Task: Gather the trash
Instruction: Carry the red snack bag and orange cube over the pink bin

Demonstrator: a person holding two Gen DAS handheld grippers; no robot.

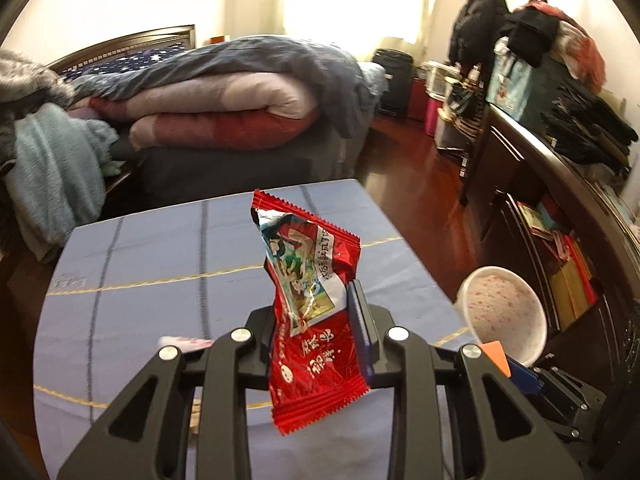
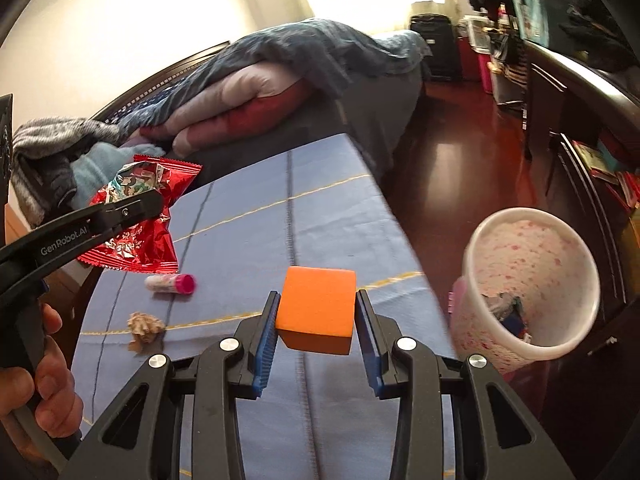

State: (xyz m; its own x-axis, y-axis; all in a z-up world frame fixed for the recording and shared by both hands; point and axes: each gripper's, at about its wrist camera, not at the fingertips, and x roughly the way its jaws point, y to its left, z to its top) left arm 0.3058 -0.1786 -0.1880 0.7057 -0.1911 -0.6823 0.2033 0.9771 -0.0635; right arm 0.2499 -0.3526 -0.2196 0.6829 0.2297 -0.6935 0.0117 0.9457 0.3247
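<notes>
My left gripper is shut on a red snack wrapper and holds it upright above the blue tablecloth; it also shows at the left of the right wrist view. My right gripper is shut on an orange foam block, held above the cloth near the table's right edge. A white bin with pink specks stands to the right of the table, with some trash inside; it also shows in the left wrist view.
A small pink-capped tube and a crumpled brown scrap lie on the cloth at the left. A bed with piled quilts stands behind the table. A dark cabinet lines the right side, across red wooden floor.
</notes>
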